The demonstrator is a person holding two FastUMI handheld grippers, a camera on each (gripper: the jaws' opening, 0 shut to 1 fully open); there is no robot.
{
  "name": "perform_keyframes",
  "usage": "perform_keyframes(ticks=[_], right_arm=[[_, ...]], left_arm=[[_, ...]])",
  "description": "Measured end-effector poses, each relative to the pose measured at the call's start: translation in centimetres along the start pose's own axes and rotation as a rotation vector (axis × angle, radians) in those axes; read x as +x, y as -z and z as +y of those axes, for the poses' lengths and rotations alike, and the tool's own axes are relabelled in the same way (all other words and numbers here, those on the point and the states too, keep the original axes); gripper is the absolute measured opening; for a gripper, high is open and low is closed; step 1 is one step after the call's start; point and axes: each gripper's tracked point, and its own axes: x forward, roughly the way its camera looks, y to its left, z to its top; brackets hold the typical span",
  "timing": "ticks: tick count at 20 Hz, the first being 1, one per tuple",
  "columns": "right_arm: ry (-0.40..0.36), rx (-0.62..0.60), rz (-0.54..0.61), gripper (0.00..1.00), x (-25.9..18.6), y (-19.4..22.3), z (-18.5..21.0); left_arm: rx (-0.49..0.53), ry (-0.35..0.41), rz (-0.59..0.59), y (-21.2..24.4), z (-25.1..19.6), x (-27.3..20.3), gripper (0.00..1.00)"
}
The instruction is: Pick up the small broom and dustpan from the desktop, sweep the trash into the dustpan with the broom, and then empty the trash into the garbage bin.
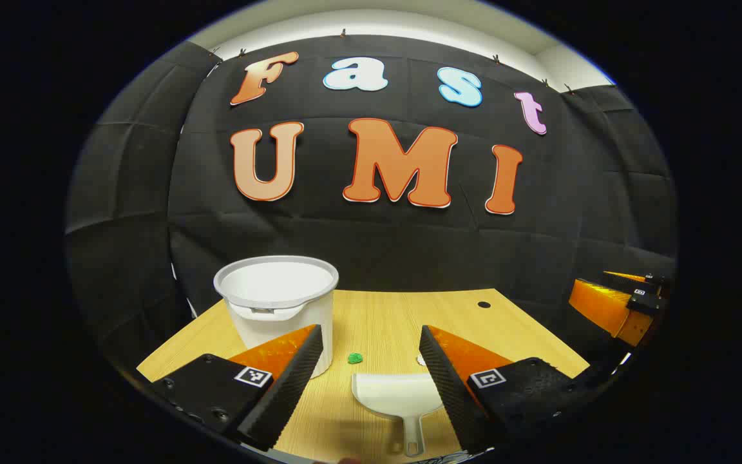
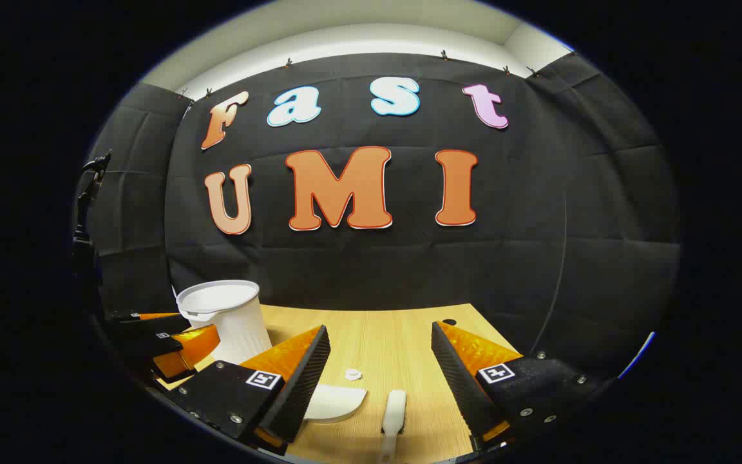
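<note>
Altogether one dustpan (image 1: 397, 394), one broom (image 2: 393, 415), one bin (image 1: 279, 309), both grippers' jaws open.

The table (image 1: 377, 316) looked like pale wood with a fine straight grain and a smooth, low sheen. The garbage bin (image 1: 279, 303) seemed to be white plastic, matt, with faint ribbing down its side in the right gripper view. The dustpan (image 1: 397, 396) looked like smooth white plastic, faintly glossy. The broom's handle (image 2: 393, 412) appeared as smooth white plastic too. The booth wall (image 1: 371, 245) was matt black cloth, creased in places. The tongs' inner faces (image 1: 294, 380) were ridged and matt.
</note>
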Motion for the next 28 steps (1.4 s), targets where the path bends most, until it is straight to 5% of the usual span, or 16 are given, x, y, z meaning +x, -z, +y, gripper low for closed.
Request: perform_keyframes(ticks=[28], right_arm=[[0.047, -0.009, 0.036, 0.95, -0.9, 0.9, -1.5]], left_arm=[[0.043, 0.031, 0.046, 1.7, -0.2, -0.1, 0.95]])
